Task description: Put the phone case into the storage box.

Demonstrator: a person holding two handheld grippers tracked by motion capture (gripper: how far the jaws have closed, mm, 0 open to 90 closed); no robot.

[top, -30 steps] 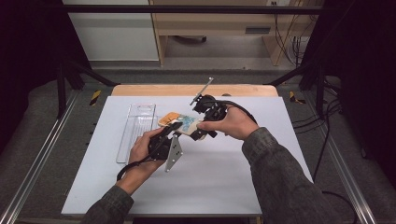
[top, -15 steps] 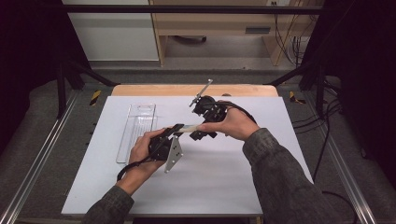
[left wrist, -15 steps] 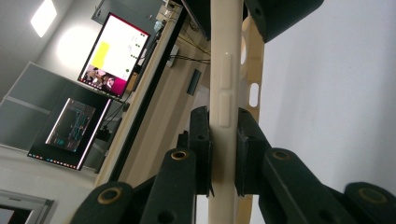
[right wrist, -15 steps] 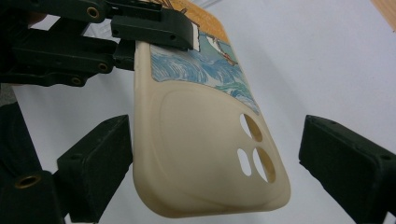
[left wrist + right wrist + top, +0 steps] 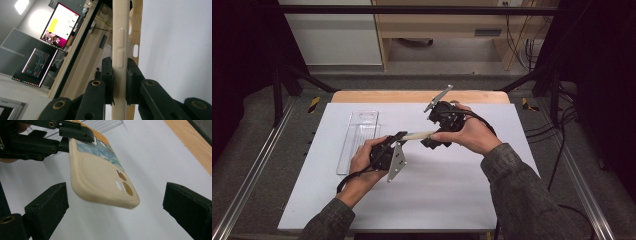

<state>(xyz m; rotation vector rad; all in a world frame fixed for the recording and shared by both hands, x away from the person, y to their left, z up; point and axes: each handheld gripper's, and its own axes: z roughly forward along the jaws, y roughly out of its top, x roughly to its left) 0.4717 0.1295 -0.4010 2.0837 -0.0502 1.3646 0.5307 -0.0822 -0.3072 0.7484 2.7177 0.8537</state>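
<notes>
A cream phone case [image 5: 418, 135] is held above the white table [image 5: 452, 200], clamped edge-on at one end between the jaws of the left gripper [image 5: 119, 80], which have just been closing and are pressed on both of its sides. The right gripper [image 5: 115, 207] is set at the case's camera-hole end with its jaws wide apart, and no touch between them and the case can be seen. A clear plastic tray [image 5: 357, 140] lies on the table just left of the left hand [image 5: 367, 162].

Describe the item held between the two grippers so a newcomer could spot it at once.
Above the middle of the white table, the left gripper pinches a cream phone case by its edge. Unlike the clear plastic tray lying flat, it has camera cutouts.
</notes>
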